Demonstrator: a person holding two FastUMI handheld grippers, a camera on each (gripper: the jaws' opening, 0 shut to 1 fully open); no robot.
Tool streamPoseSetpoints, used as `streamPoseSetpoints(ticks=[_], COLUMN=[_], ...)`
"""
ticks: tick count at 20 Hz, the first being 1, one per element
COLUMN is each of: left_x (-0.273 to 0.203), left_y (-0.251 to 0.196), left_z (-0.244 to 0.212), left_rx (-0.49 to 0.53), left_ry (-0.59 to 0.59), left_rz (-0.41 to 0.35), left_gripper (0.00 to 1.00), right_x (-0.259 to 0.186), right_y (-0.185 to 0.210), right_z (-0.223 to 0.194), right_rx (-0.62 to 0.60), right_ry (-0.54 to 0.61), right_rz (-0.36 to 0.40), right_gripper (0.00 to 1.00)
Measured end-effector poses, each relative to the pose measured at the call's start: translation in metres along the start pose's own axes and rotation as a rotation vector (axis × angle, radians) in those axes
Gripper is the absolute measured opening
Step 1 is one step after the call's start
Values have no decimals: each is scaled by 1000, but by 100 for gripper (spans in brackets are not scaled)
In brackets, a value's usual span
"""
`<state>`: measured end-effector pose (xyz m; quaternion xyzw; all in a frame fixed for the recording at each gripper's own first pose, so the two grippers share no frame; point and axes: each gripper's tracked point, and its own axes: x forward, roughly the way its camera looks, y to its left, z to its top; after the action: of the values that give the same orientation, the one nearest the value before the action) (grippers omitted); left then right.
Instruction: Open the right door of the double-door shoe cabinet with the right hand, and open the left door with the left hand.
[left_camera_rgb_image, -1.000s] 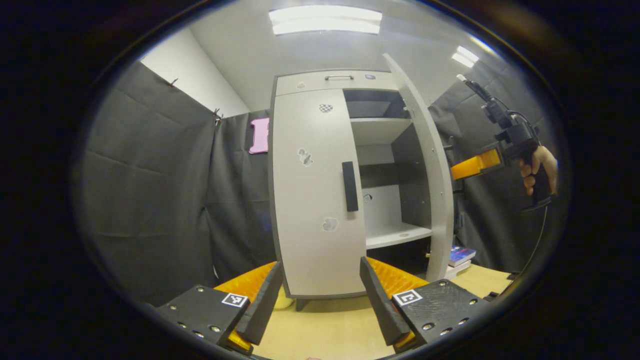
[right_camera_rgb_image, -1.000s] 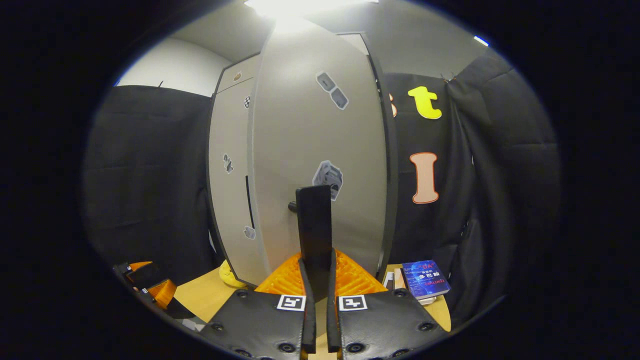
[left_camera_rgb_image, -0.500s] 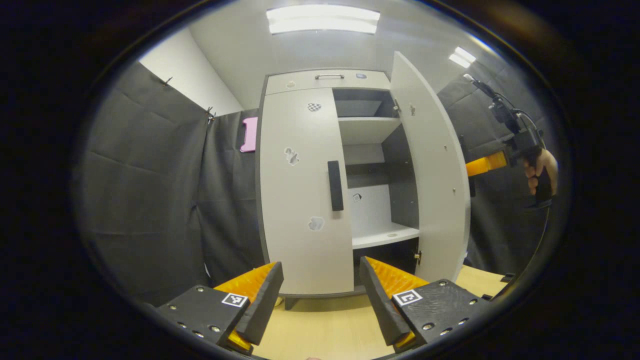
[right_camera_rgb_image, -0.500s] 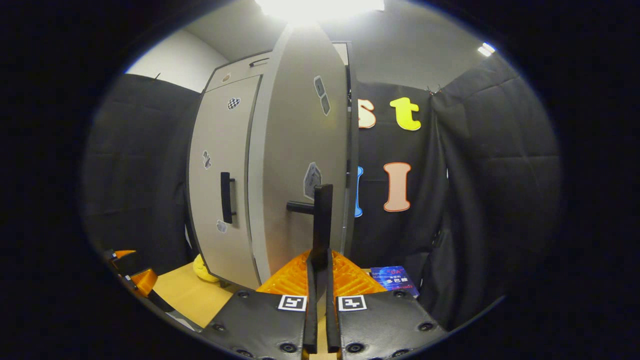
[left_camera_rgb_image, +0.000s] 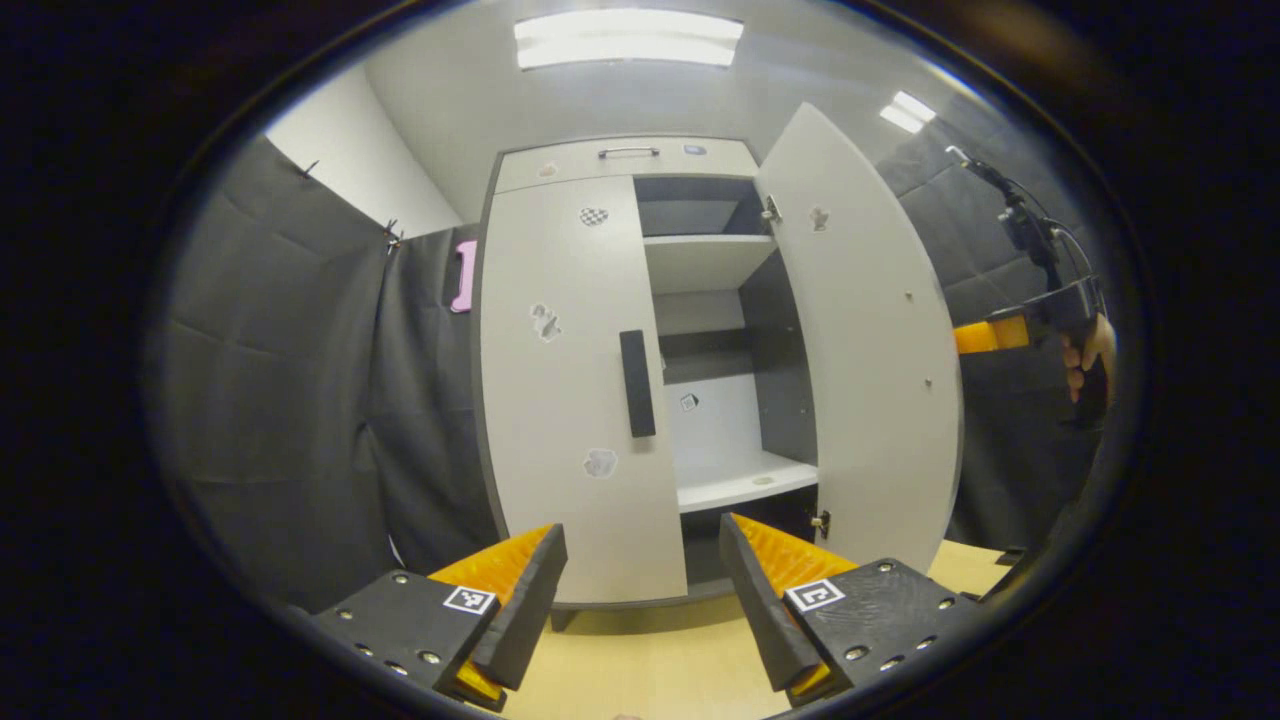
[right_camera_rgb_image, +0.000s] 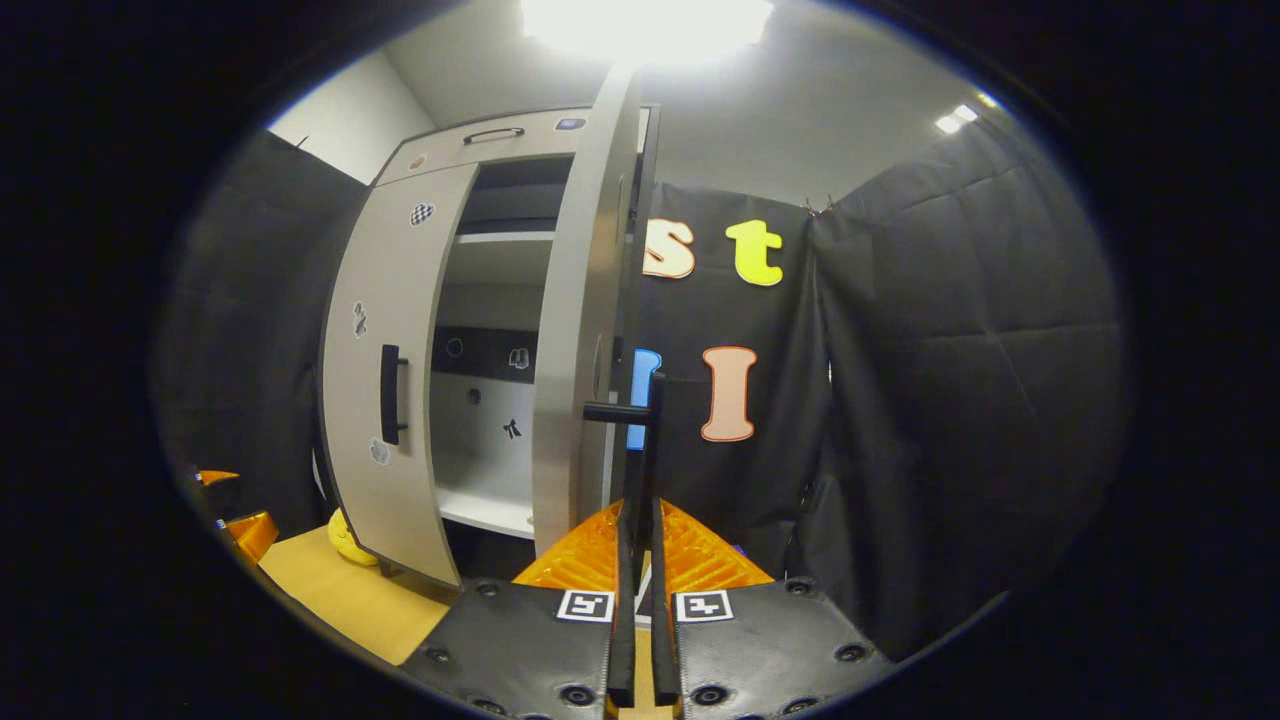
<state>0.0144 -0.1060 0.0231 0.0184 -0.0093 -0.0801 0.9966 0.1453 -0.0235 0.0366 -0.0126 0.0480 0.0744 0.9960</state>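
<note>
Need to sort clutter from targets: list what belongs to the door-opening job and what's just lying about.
Job:
right door, open
its handle
left door, closed
left door's handle
right gripper
left gripper

Lying about:
yellow item by the cabinet's foot
stickers

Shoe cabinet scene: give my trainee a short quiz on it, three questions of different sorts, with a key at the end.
1. True or false: the left door of the shoe cabinet is shut.
2. Multiple choice: the right tongs are A) open beside the door, B) shut on the right door's handle, C) resting on the shelf.
3. Fill in: the left tongs are ____, with nothing between them, facing the left door's handle.

Key: 1 true. 2 B; the right door stands swung wide open. 3 open.
</note>
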Motion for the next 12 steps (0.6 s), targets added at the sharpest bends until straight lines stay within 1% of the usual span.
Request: streamPoseSetpoints(ticks=[1,6,7,8,10,11,12], left_x=[7,52,60,68,84,92,101], left_y=[-2,4,6,7,13,15,16], left_z=[4,25,33,39,55,63,71], left_rx=[-4,-29,-30,-25,-5,-5,-18], left_ry=[-6,-23,-36,-51,-78,-90,-106], left_rz=[-7,-8,-5,-4,7,9,6], left_gripper=[90,88,88,88,89,89,89], right_x=[-2,-18,-23,-27,-32,-32,-36], right_y=[1,10,12,15,16,15,17], right_z=[1,-4,-7,-11,-16,-21,-23], right_rx=[-1,-17,-22,-29,-32,-29,-20], right_ry=[-7,-14,-10,-5,12,19,29], right_rz=[2,29,38,49,54,41,38], right_gripper=[8,10,25,34,76,96,99])
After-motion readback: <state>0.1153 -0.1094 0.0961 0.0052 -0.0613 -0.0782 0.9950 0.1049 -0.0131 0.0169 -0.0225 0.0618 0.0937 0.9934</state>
